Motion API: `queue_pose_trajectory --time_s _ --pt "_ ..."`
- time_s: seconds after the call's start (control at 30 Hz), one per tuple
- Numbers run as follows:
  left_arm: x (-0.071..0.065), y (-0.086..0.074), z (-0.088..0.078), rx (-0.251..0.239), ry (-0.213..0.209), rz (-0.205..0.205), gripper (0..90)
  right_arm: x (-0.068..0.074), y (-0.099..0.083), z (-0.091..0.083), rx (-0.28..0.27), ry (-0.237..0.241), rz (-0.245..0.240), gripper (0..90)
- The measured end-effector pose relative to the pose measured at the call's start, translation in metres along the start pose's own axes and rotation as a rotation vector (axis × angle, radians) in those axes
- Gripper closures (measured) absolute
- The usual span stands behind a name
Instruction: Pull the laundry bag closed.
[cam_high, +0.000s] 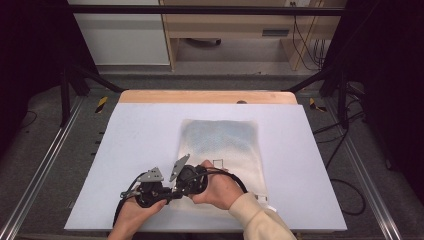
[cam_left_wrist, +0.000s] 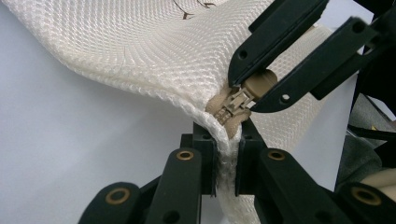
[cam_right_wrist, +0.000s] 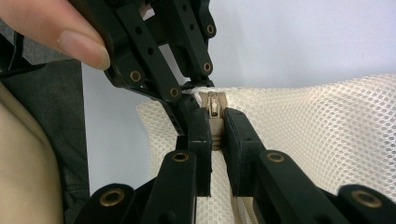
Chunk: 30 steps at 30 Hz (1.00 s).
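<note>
Mesh bag (cam_high: 222, 150), lengthwise probably table-front-to-back

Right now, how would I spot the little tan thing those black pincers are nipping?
Start at the pale grey table mat, then find the white mesh bag lying on it. At the bag's near left corner both grippers meet; the zipper pull sits there, pinched by the right gripper. It is tan, hard and small, unlike the soft white netting around it.

No text, label, brand or number can be read in any view. The cream mesh zip bag (cam_high: 222, 150) on the pale grey table mat (cam_high: 130, 165) bears a small square outline mark (cam_high: 218, 163) toward its 6 o'clock edge; nothing in it is legible.
</note>
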<state>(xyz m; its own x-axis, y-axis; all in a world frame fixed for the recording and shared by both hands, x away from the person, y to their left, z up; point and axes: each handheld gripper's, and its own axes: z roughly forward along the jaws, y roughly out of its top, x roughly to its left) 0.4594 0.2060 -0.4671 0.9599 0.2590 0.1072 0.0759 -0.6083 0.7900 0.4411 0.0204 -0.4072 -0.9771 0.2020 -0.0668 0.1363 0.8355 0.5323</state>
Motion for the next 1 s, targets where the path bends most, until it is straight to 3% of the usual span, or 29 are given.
queue_pose_trajectory --time_s 0.33,0.47,0.57,0.7,0.8,1.0 --pt "-0.002 0.002 -0.002 -0.005 0.006 -0.007 82.6 0.001 -0.001 -0.001 0.007 -0.010 -0.008 82.4" --pt "0.002 0.000 -0.004 -0.008 0.009 0.002 82.7 0.001 -0.002 0.000 0.041 -0.029 -0.020 82.4" --pt "-0.001 0.000 -0.006 -0.015 0.015 -0.031 82.8 0.000 -0.004 -0.002 0.028 -0.019 0.000 82.4" --pt "0.001 0.001 -0.004 -0.006 0.011 0.005 82.8 -0.001 -0.007 -0.002 0.017 -0.013 0.005 82.4" --pt "-0.001 0.001 -0.005 -0.007 0.022 -0.012 82.8 0.000 -0.009 -0.003 -0.003 -0.017 0.007 82.3" --pt "-0.004 0.004 -0.005 0.008 0.041 0.001 82.7 0.000 -0.019 -0.001 -0.065 -0.018 0.018 82.3"
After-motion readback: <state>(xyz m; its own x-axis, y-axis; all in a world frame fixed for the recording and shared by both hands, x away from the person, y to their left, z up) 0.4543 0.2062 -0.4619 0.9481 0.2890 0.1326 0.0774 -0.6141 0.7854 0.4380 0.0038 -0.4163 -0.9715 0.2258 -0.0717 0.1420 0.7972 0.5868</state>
